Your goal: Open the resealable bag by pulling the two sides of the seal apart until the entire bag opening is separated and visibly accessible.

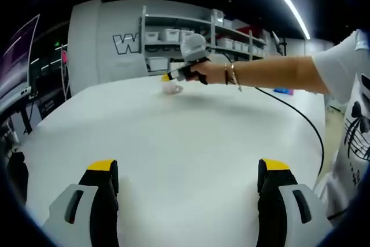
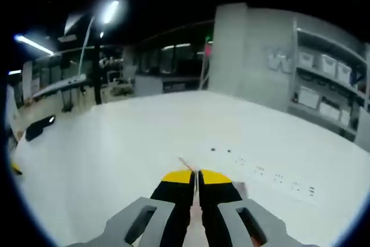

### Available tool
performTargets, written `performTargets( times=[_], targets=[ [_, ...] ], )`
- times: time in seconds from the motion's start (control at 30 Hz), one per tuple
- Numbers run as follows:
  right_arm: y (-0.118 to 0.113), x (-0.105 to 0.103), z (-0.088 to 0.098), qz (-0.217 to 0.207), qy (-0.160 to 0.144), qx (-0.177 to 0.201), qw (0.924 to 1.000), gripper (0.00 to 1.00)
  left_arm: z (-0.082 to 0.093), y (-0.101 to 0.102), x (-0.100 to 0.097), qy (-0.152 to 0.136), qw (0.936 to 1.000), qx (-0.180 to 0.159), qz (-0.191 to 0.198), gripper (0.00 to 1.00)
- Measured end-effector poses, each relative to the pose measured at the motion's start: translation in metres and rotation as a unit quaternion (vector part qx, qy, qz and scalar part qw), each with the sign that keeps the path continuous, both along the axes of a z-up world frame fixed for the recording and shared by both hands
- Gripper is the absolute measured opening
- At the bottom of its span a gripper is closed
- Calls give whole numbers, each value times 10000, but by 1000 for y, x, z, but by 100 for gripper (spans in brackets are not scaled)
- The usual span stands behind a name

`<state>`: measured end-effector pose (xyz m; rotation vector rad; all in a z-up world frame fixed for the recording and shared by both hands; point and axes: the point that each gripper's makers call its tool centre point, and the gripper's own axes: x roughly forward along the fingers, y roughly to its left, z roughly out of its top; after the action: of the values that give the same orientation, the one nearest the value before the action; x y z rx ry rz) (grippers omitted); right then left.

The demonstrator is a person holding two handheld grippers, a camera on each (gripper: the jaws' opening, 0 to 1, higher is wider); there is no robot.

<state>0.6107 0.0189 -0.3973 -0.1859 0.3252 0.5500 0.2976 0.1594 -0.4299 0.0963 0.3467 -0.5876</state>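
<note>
Right gripper view: the bag (image 2: 186,166), clear and thin, is pinched at its edge between the right gripper's (image 2: 195,179) closed jaws, on the white table (image 2: 115,148). Left gripper (image 1: 188,172) is wide open, holding nothing. A grey wall (image 1: 110,44) carries a "W".

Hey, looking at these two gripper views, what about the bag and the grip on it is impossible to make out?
- Left gripper view: the bag is a small, far, pale blur under the right gripper; seal state unreadable.
- Right gripper view: the right gripper has its jaws together on a thin clear edge; the bag's body sits behind the jaws, cut off by the bottom edge.
- Left gripper: jaws wide apart over the table.
</note>
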Motion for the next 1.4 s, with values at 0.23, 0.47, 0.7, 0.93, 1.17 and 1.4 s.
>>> performTargets(
  times=[0.23,0.47,0.7,0.93,1.17,1.4],
  targets=[
    [11,-16,-10,276,66,-51,9996,11,0,-1,-2,-12,10000,-16,-14,99],
    [11,-32,-9,390,-80,-120,9991,12,5,-1,-6,-68,10000,-5,-23,99],
    [8,-42,-6,380,-150,-18,9992,19,8,-2,-8,-102,9999,2,-35,99],
    [4,-40,3,235,-353,-4,9991,29,9,-1,-9,-125,9999,3,-34,99],
    [-2,-33,-1,-37,-220,81,9997,43,10,1,-11,-137,9999,-1,-5,99],
    [-15,-28,-2,-331,-128,330,9988,61,11,3,-13,-146,9999,21,17,99]
  ],
)
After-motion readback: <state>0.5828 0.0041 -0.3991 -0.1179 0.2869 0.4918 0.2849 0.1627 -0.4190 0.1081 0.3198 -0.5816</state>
